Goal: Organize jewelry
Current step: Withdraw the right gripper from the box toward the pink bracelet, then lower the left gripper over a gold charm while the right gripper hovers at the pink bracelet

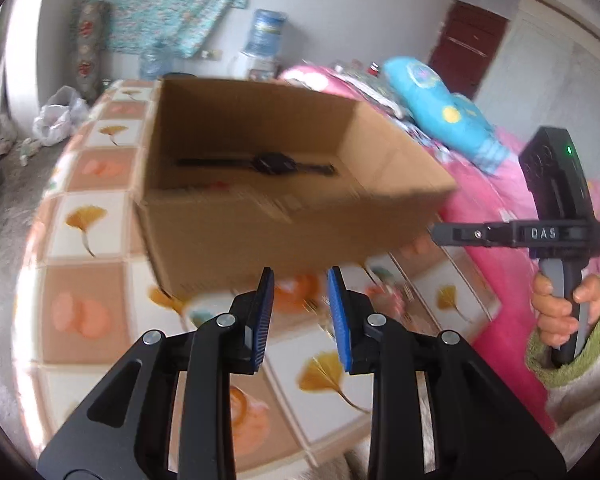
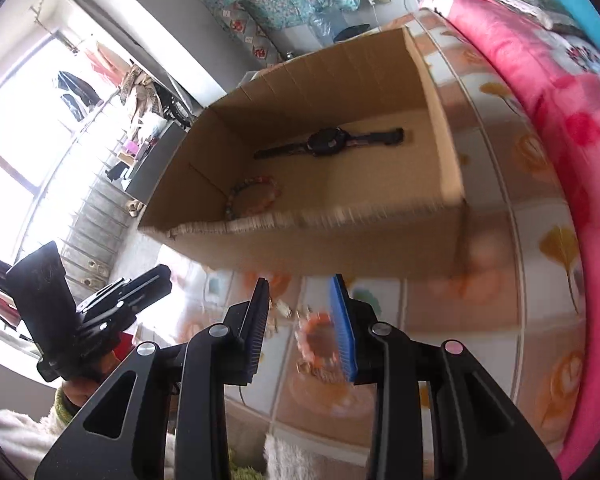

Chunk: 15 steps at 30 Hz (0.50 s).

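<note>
1. Right wrist view: the right gripper (image 2: pixel 300 320) is tilting down over the patterned bed cover (image 2: pixel 500 320), jaws partly open and gripping nothing. An orange beaded bracelet (image 2: pixel 316 340) is lying on the cover just inside the right-hand blue pad, apparently not pinched; blur is preventing a firm reading of contact.
2. Beyond the jaws, the cardboard box (image 2: pixel 340 240) is sitting with a black watch (image 2: pixel 328 142) and a second beaded bracelet (image 2: pixel 256 196) already lying inside.
3. Risk: the bracelet is sitting off-centre against one pad. Closing from here is likely to catch only the near rim, letting it pivot or slip.
4. Risk: the cover is soft; pressing down is liable to snag fabric along with the beads.
5. Risk: the box wall is standing close ahead of the jaws; a low carry is likely to clip its rim and shove the box.
6. Left wrist view: the left gripper (image 1: pixel 300 312) is also pointing downward ahead of the box, jaws narrowly parted and empty. The person's right hand (image 1: pixel 564 308) is gripping its handle well to the right of these jaws.
</note>
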Motion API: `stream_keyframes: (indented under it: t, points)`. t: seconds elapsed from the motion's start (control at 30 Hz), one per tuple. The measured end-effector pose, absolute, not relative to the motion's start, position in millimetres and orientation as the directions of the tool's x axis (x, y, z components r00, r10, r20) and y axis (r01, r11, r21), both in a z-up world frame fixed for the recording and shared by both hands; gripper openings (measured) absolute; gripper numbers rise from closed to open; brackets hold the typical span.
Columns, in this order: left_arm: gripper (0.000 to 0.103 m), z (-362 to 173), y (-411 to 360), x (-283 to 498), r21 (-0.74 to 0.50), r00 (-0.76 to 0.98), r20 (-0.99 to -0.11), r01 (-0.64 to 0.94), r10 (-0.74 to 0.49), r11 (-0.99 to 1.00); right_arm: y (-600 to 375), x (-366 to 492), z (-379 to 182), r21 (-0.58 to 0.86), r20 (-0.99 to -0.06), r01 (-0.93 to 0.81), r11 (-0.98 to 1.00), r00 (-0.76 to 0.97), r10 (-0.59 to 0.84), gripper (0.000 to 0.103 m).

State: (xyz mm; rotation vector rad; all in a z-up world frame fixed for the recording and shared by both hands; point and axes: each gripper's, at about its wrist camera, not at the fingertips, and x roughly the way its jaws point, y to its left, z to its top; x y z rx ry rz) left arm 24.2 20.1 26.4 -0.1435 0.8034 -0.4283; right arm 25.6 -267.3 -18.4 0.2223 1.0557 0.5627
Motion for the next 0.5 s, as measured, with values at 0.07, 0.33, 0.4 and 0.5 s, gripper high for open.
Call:
stream_keyframes:
  t: [0.07,0.33,0.4,0.5]
  points:
    - [0.026,14,7,19,-0.275,0.579,-0.694,0.337,-0.428,0.901,-266,8,-34,0.456,-0.762,-0.323,0.83,0.339,0.551,0.032]
    - [0.026,-24,-32,24,-0.174,0.516,-0.777,0.377,-0.362,0.91,-231,-28,-71,0.323,-0.831,-0.405,0.855,0.311,0.461,0.032]
    - [0.026,-28,-38,29,-0.137,0.516,-0.79,0.381,-0.333,0.915,-229,-27,-74,0.314,-0.836,-0.41,0.857,0.308,0.454,0.032]
    - [0.026,-32,-42,34,-0.115,0.516,-0.799,0.372,-0.309,0.921,-225,-24,-73,0.321,-0.828,-0.415,0.851,0.313,0.465,0.032]
